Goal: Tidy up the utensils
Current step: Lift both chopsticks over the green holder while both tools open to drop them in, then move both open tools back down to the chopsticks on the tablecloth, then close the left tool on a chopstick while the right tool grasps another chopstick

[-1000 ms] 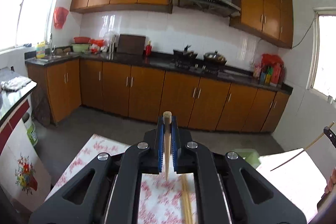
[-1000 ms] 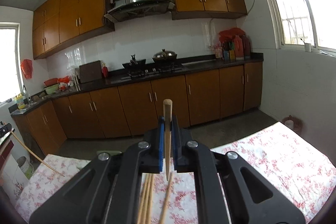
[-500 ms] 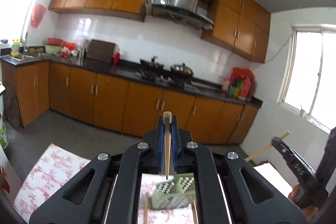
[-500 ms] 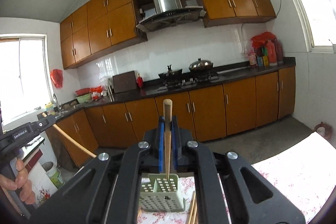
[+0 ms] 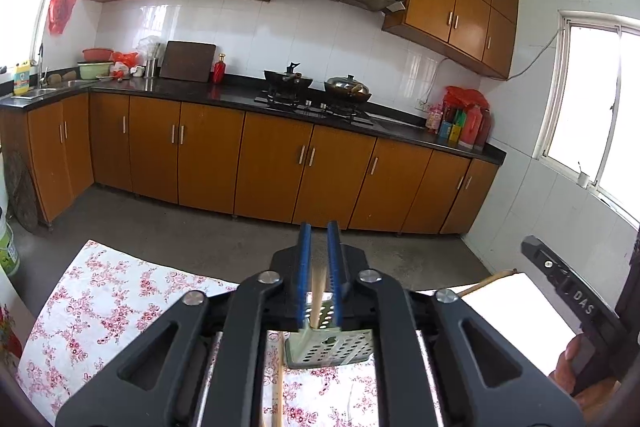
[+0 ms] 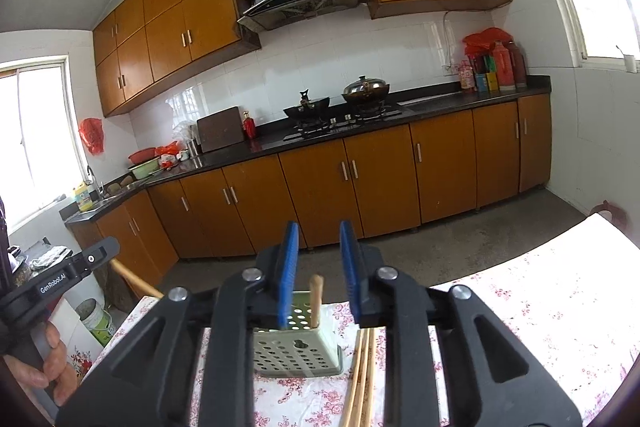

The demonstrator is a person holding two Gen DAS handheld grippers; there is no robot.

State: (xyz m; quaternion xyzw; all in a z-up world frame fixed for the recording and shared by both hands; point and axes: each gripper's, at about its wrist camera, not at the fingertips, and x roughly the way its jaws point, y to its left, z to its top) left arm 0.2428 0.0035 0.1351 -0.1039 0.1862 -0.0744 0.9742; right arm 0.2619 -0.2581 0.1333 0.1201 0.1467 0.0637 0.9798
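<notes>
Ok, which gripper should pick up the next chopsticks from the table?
Right, probably: the right gripper has its jaws wide open, and loose chopsticks lie beside the holder just below it. The left gripper has a chopstick between its jaws.

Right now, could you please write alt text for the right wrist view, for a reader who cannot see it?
The right tool is open above a pale green perforated holder with one wooden chopstick standing in it. More chopsticks lie beside it on the floral tablecloth; kitchen cabinets fill the background.
</notes>
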